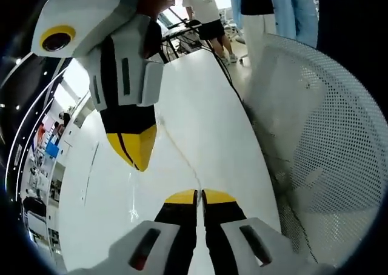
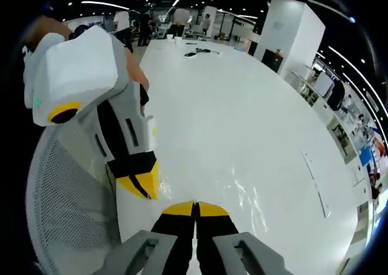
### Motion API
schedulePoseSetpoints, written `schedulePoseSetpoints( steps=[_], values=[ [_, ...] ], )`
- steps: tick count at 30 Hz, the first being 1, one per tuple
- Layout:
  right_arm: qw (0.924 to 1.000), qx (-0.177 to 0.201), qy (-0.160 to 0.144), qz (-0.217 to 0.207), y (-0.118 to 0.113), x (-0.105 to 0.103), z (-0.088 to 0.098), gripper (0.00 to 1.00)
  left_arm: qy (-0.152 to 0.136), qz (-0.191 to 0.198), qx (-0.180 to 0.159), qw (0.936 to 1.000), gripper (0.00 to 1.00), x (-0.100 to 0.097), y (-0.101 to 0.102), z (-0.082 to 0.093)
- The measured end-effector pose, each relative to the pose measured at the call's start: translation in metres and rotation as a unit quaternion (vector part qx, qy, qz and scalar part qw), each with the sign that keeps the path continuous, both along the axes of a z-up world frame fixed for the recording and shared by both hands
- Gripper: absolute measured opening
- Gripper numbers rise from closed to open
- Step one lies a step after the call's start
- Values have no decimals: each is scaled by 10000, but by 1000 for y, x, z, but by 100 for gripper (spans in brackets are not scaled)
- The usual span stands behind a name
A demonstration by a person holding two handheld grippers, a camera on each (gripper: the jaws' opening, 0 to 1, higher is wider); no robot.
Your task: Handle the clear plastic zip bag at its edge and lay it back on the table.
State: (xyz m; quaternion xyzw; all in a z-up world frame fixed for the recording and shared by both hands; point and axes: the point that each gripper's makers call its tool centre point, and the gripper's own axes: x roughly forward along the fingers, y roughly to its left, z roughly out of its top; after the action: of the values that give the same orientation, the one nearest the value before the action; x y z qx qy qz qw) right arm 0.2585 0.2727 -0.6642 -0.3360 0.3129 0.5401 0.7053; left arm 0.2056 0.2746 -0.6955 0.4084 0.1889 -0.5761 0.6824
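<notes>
Left gripper: my jaws are pressed together, yellow tips meeting; I cannot make out whether film is pinched between them.
Right gripper: jaws likewise pressed tip to tip. In the left gripper view it comes in from above, tips down, also drawn together.
Clear plastic zip bag: the glossy, wrinkled sheen on the white table just ahead of my right tips looks like it; in the left gripper view a faint line runs across the table toward my tips, probably its edge. It seems to lie mostly flat.
Step in hand: I judge I am at the laying-down stage, both tips low and close together at the near edge.
How to do it well: lower evenly, hold the edge taut so the film does not fold under, part the jaws only once it rests flat.
Watch: mesh chair beside the table edge; keep the bag from sliding off toward it.
</notes>
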Motion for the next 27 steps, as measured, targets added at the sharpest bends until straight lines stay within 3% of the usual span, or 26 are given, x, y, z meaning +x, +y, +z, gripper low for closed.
schedulePoseSetpoints(
  steps=[8, 27],
  values=[
    [9993, 225, -52, -293, 1, 10, 10, 0, 52, 53, 4, 10000, 0, -3, -2, 0],
    [9971, 546, -379, -367, 6, 26, 34, 0, 167, 281, 6, 9995, 0, 0, 1, 2]
  ],
)
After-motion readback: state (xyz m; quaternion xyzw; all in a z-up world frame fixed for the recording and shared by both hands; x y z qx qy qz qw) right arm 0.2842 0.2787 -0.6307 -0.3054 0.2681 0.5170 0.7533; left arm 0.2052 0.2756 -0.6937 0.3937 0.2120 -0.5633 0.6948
